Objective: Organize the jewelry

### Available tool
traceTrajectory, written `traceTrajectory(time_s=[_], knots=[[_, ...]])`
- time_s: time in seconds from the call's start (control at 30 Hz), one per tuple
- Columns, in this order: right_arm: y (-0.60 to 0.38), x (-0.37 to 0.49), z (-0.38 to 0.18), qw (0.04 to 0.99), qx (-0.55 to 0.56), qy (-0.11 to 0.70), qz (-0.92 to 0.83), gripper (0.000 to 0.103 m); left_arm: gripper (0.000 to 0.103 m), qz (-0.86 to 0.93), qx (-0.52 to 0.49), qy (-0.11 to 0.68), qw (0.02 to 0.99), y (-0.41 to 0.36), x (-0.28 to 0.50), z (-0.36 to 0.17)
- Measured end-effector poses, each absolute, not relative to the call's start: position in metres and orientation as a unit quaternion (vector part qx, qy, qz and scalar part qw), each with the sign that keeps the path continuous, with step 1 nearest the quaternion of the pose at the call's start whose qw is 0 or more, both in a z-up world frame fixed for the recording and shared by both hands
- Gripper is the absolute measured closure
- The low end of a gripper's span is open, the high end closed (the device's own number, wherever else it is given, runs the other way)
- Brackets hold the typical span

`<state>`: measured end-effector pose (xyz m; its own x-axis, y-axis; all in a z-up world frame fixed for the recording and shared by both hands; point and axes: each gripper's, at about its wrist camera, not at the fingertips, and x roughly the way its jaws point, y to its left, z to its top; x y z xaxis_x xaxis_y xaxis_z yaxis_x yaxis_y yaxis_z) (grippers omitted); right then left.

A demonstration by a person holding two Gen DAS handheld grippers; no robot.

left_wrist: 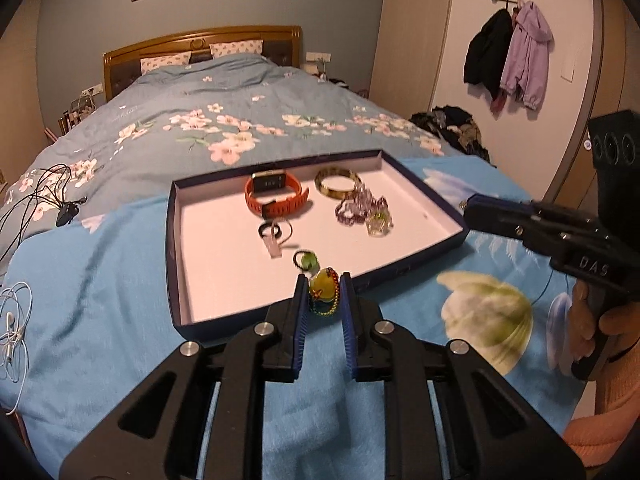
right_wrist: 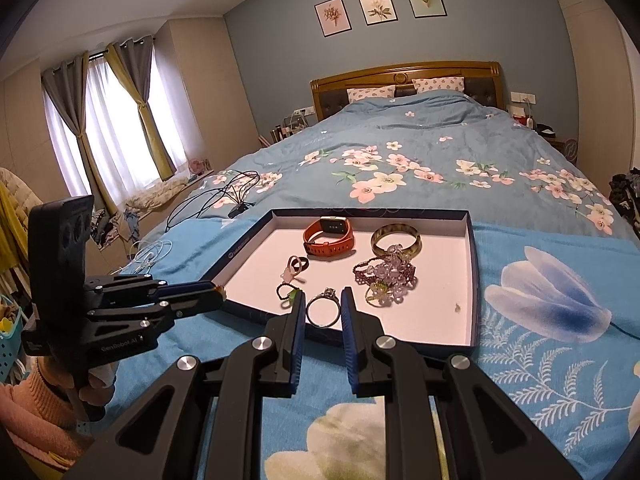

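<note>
1. Two claws each pinch one piece: the left claw (left_wrist: 323, 292) grips a yellow-green bead bracelet (left_wrist: 325, 293) over the near rim of the tray (left_wrist: 424, 240).
2. The right claw (right_wrist: 323, 306) clamps a silver stone ring (right_wrist: 324, 310) above the tray's near edge.
3. Inside the tray lie an orange smartwatch (left_wrist: 276, 196), a gold bangle (left_wrist: 338, 182), purple bead bracelets (left_wrist: 360, 208) and small rings (left_wrist: 276, 232).
4. The tray rests on a blue flowered cloth (left_wrist: 100, 300) on the bed (left_wrist: 200, 112).
</note>
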<state>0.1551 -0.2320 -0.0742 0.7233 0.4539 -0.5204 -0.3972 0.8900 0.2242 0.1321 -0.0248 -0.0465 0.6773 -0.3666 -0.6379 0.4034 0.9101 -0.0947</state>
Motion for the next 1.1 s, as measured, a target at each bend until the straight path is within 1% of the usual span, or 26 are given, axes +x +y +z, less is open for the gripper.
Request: traceTrajectory(time_s=[0.63,0.67,0.7,0.73,0.8,0.83,0.93,0.97,1.0,1.03,1.07,1.1], knots=[[-0.233,0.168,-0.070,0.928,0.046,0.291,0.228,0.087,0.087,-0.204,0.020,0.331,0.921,-0.022,0.140,-0.042],[-0.233,0.168,-0.070,0.928,0.045,0.291,0.227,0.087,0.083,-0.211,0.024,0.335,0.918,-0.022,0.139,-0.044],[-0.233,0.168,-0.070,0.928,0.046,0.292,0.227,0.087,0.076,-0.212,0.028,0.337,0.917,-0.023,0.138,-0.047],[-0.233,0.169,-0.070,0.927,0.046,0.293,0.227,0.087,0.072,-0.215,0.035,0.338,0.916,-0.024,0.135,-0.051],[-0.233,0.170,-0.071,0.927,0.045,0.296,0.228,0.087,0.056,-0.238,0.046,0.354,0.903,-0.030,0.131,-0.061],[-0.233,0.170,-0.073,0.926,0.045,0.297,0.228,0.087,0.055,-0.247,0.053,0.365,0.896,-0.034,0.130,-0.068],[-0.233,0.169,-0.077,0.925,0.047,0.301,0.229,0.087,0.055,-0.258,0.079,0.384,0.883,-0.048,0.127,-0.085],[-0.233,0.169,-0.078,0.924,0.046,0.302,0.228,0.087,0.059,-0.260,0.082,0.391,0.879,-0.052,0.127,-0.090],[-0.233,0.168,-0.079,0.924,0.046,0.303,0.229,0.087,0.066,-0.264,0.085,0.401,0.873,-0.055,0.128,-0.094],[-0.233,0.168,-0.079,0.923,0.046,0.304,0.230,0.087,0.070,-0.264,0.086,0.412,0.868,-0.058,0.130,-0.098],[-0.233,0.167,-0.080,0.923,0.045,0.304,0.230,0.087,0.072,-0.264,0.083,0.421,0.864,-0.060,0.133,-0.102],[-0.233,0.166,-0.080,0.923,0.045,0.304,0.230,0.087,0.072,-0.268,0.080,0.425,0.861,-0.061,0.134,-0.104]])
